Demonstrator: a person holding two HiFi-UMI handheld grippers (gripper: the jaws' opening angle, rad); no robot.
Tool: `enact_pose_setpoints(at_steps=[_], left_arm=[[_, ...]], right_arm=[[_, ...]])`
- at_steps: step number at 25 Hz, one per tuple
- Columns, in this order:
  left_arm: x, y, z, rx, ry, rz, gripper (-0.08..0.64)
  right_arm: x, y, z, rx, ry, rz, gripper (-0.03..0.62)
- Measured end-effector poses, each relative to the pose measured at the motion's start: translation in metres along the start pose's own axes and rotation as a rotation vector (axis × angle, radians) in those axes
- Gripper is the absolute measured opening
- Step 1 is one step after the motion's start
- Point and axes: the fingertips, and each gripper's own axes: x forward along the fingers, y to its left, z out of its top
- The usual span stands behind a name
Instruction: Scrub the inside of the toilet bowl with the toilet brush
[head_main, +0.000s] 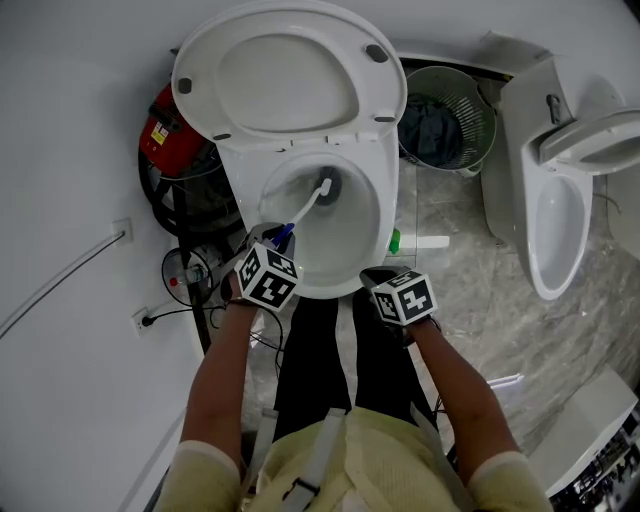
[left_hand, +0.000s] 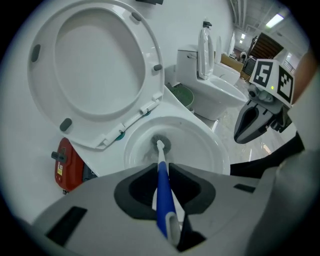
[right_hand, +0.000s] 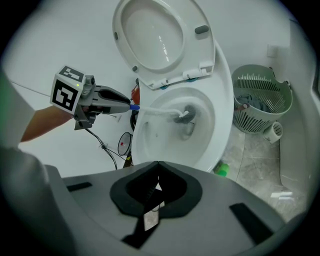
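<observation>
Brush, clamped in my left gripper, angles toward twelve o'clock to scrub the bowl; right gripper closed, empty.

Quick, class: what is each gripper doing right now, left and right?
Left gripper: closed on the toilet brush handle.
Right gripper: closed, holding nothing.

A pale green slatted plastic waste basket is seen on grey marbled floor tiles, with a dark blue crumpled bag lying in it. Just right of the basket is a second white ceramic toilet with its lid raised. A small bright green object lies on the tiles below the basket. Well left of the basket, a red cylindrical canister is set against the wall. Lower down on that side, a white wall socket is seen with a black cable plugged in.
</observation>
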Motion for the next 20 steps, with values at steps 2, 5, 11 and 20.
enact_pose_setpoints(at_steps=[2,5,11,20], left_arm=[[0.002,-0.005,0.005,0.019,-0.002,-0.015,0.078],[0.005,-0.017,0.012,0.040,-0.006,-0.051,0.077],[0.007,-0.035,0.012,0.090,0.013,-0.077,0.077],[-0.007,-0.057,0.002,0.113,0.002,-0.122,0.077]], right_arm=[[-0.001,-0.001,0.000,0.005,-0.005,0.000,0.015],[-0.003,-0.002,-0.002,0.010,-0.010,0.001,0.015],[-0.005,-0.003,-0.004,0.007,-0.017,0.009,0.015],[-0.008,-0.002,-0.006,-0.002,-0.009,0.007,0.015]])
